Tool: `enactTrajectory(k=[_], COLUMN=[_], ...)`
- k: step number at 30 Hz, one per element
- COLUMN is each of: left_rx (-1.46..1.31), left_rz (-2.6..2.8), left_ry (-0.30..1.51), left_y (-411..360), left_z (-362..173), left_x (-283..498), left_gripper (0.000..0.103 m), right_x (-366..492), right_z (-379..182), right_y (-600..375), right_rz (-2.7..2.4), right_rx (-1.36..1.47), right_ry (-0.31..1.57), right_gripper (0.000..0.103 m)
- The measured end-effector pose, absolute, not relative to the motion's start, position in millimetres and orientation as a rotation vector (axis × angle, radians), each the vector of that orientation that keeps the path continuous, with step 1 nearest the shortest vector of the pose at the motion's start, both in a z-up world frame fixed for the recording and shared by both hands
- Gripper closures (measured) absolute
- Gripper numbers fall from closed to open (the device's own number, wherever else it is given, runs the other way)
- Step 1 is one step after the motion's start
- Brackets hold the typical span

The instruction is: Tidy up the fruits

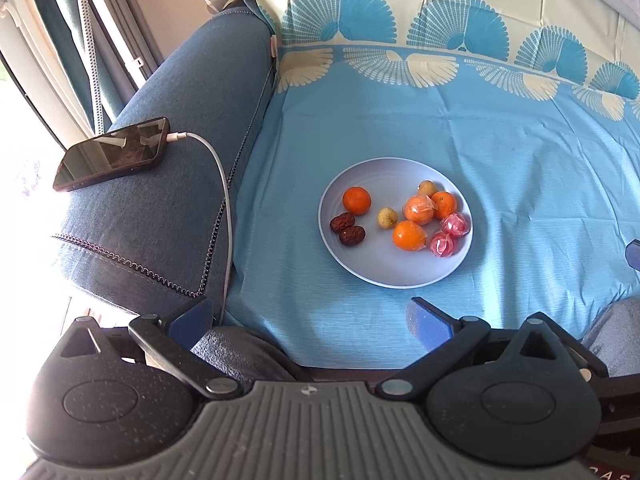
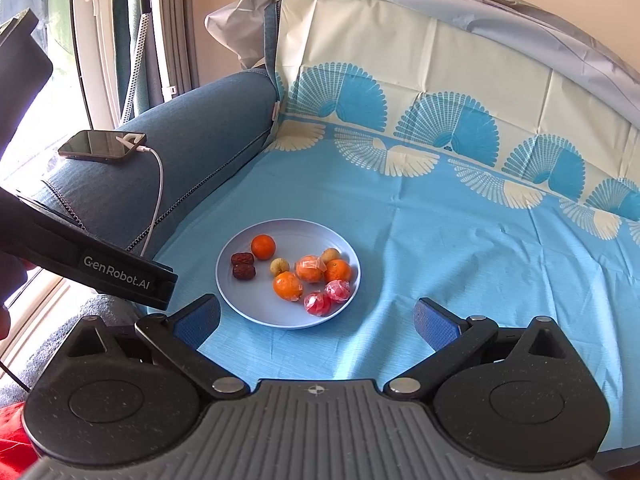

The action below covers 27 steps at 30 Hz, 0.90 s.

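Observation:
A pale blue plate [image 1: 384, 272] [image 2: 256, 312] lies on the blue patterned cloth. On it are several oranges [image 1: 356, 200] [image 2: 263, 247], some in clear wrap [image 1: 418, 210], two dark red dates [image 1: 347, 229] [image 2: 243, 265], two small tan longans [image 1: 387, 218] [image 2: 279, 266] and two pink-wrapped fruits [image 1: 448, 234] [image 2: 327, 297]. My left gripper [image 1: 310, 320] is open and empty, hovering short of the plate. My right gripper [image 2: 316, 320] is open and empty, just before the plate's near rim. The left gripper's body [image 2: 100, 268] shows at the left of the right wrist view.
A blue sofa armrest [image 1: 180, 160] [image 2: 192, 132] rises left of the cloth, with a phone [image 1: 112, 154] [image 2: 102, 146] and white charging cable [image 1: 224, 208] on it. The sofa back [image 2: 440, 80] stands behind. A window and curtains are at far left.

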<state>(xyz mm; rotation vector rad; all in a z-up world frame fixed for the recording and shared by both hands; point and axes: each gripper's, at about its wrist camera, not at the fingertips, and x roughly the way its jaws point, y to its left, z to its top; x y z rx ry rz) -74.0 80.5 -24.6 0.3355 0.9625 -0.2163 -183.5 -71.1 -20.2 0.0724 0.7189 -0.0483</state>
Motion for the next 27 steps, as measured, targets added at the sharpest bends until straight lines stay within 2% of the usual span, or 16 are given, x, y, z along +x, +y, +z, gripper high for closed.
enactTrajectory(k=[27], left_rx=[0.379], left_rz=[-0.203], left_ry=[0.941], left_y=[76.1], left_z=[-27.0], left_x=[-75.7], left_gripper=[0.000], right_x=[-181.6], right_z=[-20.5], right_y=[-72.9], right_rz=[-0.039], right_rx=[0.084], right_ry=[0.725], right_gripper=[0.001])
